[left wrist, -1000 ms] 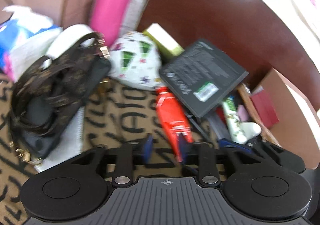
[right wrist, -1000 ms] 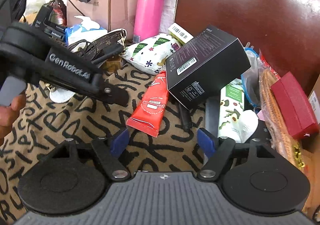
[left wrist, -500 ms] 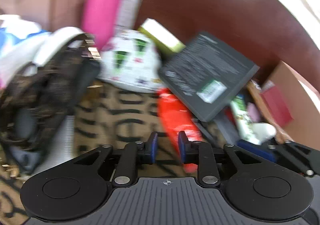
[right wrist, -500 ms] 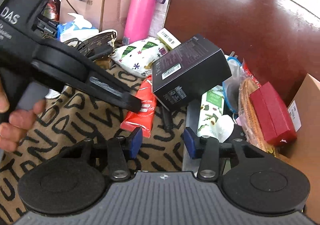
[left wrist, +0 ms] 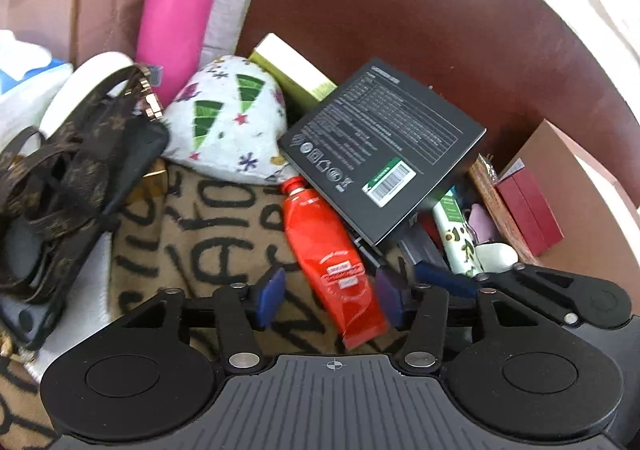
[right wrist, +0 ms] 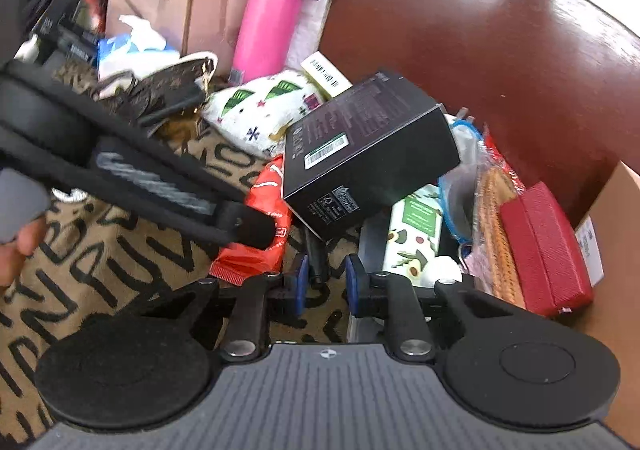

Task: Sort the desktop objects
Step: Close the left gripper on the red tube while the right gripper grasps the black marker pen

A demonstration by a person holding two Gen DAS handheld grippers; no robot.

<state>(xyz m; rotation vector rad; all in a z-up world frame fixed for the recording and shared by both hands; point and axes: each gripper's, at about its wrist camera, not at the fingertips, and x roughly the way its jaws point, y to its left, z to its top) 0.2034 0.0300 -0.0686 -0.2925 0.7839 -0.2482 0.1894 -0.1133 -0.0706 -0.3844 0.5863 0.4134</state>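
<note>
A red tube (left wrist: pixel 334 262) lies on the patterned cloth (left wrist: pixel 208 226), its cap end under a tilted black box (left wrist: pixel 384 153). My left gripper (left wrist: pixel 330 300) is open, its blue pads either side of the tube's flat end. In the right wrist view the red tube (right wrist: pixel 256 246) lies partly behind the left gripper's arm (right wrist: pixel 160 177). My right gripper (right wrist: pixel 323 284) is narrowly open around the tip of a black pen-like thing (right wrist: pixel 316 254), beside an avocado-print tube (right wrist: pixel 416 238). The black box (right wrist: pixel 368 165) leans over them.
A white Christmas-print pouch (left wrist: pixel 228 121), a pink flask (left wrist: pixel 184 5), a brown monogram bag (left wrist: pixel 68 185) and a green-yellow box (left wrist: pixel 292 69) crowd the back. A red case (right wrist: pixel 544 246), woven tray (right wrist: pixel 496 234) and cardboard wall (right wrist: pixel 616 250) stand at right. A dark chair back (right wrist: pixel 480 29) stands behind.
My left gripper narrowed, then opened wider around the red tube's end. My right gripper has closed from wide open to a narrow gap and moved forward toward the pen.
</note>
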